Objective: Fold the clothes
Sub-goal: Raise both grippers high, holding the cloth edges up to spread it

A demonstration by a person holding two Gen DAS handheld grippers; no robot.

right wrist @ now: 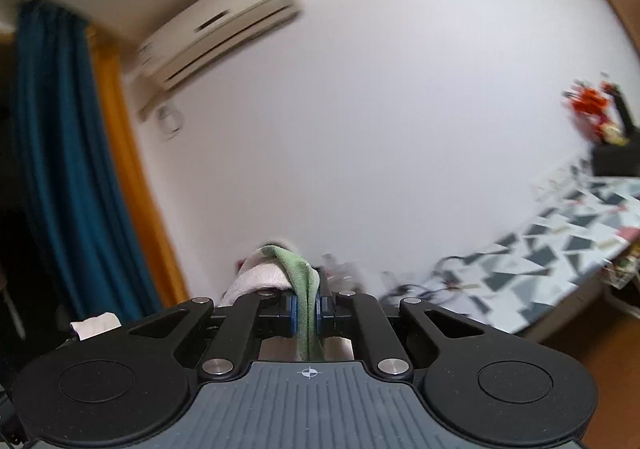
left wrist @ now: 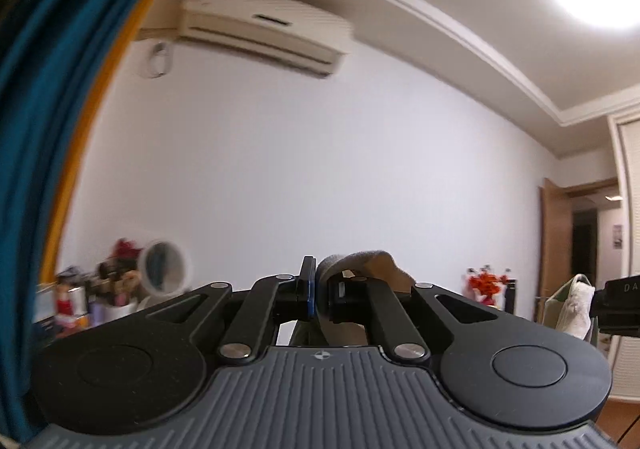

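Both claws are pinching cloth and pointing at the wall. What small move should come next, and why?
Probably draw the two claws apart to stretch the cloth flat before lowering it. The left claw is shut on a grey-beige fold of the garment, and the right claw is shut on its green edge. The fabric is bunched at both grips, and no folding surface shows beneath them.

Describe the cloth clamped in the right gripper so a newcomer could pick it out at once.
Start at the white wall under the air conditioner, then drop to the right gripper at bottom centre. The green cloth is pinched between its blue pads, draping over them. A whitish towel-like fabric sits just left; only the pinched strip is green.
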